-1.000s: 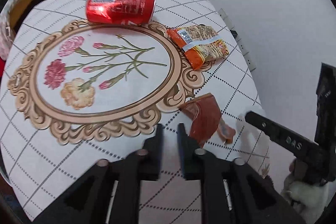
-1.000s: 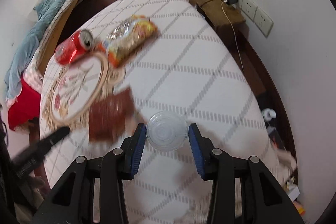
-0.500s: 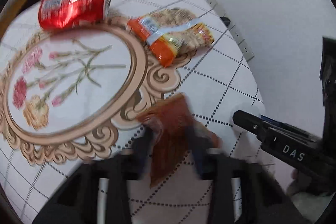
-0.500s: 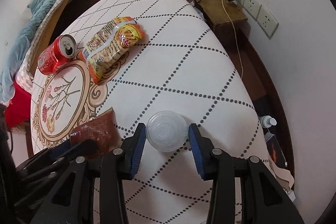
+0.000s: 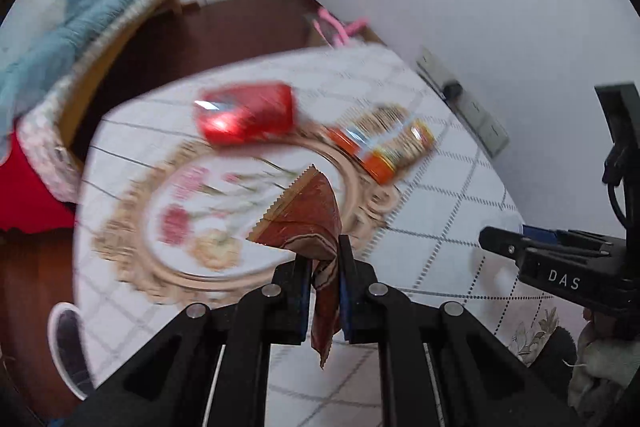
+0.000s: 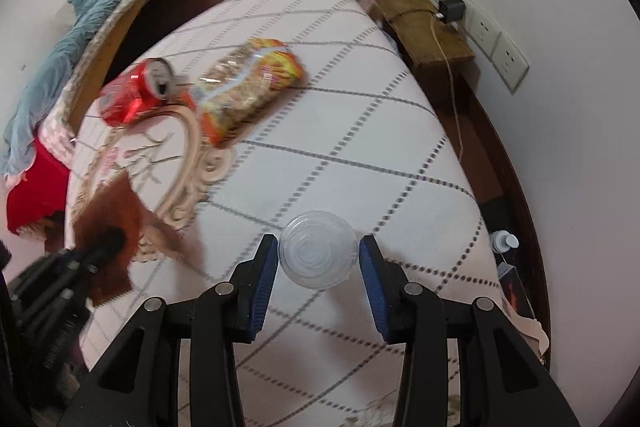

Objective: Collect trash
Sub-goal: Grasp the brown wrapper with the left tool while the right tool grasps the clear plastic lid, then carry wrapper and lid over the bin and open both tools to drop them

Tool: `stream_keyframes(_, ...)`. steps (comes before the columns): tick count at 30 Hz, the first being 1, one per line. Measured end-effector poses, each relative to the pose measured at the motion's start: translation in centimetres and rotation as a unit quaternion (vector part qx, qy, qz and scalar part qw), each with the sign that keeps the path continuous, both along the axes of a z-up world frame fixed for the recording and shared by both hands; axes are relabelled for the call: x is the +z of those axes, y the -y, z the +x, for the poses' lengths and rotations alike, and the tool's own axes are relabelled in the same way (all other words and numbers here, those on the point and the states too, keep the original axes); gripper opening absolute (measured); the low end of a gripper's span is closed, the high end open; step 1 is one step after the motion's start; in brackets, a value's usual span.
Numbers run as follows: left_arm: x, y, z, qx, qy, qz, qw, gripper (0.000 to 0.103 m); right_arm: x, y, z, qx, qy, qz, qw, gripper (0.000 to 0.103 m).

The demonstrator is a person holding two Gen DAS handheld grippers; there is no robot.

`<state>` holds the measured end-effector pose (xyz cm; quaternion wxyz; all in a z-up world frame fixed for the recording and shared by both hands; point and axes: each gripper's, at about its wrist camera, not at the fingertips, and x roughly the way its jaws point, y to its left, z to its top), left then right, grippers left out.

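Glossy metal can (image 5: 246, 117), crinkly foil wrapper (image 5: 306, 223) — clear plastic cup (image 6: 318, 254)

Readable text: one item only. White capitals "DAS" on the black body of the right gripper (image 5: 560, 267), seen from the left wrist view at the right side of the picture, beyond the right edge of the table (image 5: 460, 219). Red can (image 6: 134, 93) lying near the far left corner of the table: printing blurred in both views, no brand legible. Orange snack packet (image 6: 248, 89) just beside it, toward the far edge: coloured print and a pale band across it, lettering too smeared to read. Brown wrapper (image 5: 304, 223) in the left gripper (image 5: 325, 267): no text made out. Clear plastic lid (image 6: 318, 254): unmarked rings only.
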<state>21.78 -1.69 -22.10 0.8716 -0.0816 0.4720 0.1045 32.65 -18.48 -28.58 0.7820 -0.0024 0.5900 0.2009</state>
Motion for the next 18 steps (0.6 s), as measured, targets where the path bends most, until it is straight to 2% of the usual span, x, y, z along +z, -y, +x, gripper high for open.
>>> stream_keyframes(5,5.4,-4.4,-2.7,0.039,0.045,0.026,0.9979,0.009,4.5,-3.4,-1.8,0.036,0.030,0.033,0.998,0.044)
stream_keyframes(9,8.8,-8.2,-5.9,0.069,0.069,0.051,0.9940,0.009,9.0,-8.4,-4.0,0.082,0.060,0.066,0.993,0.044)
stream_keyframes(14,11.8,-14.2,-11.0,0.120,0.089,0.071,0.9862,0.009,12.9,-16.4,-7.5,0.151,0.078,0.096,0.981,0.044)
stream_keyframes(18,12.8,-19.3,-15.4,0.173,0.096,0.080,0.9770,0.009,14.4,-23.1,-10.6,0.206,0.081,0.109,0.969,0.044)
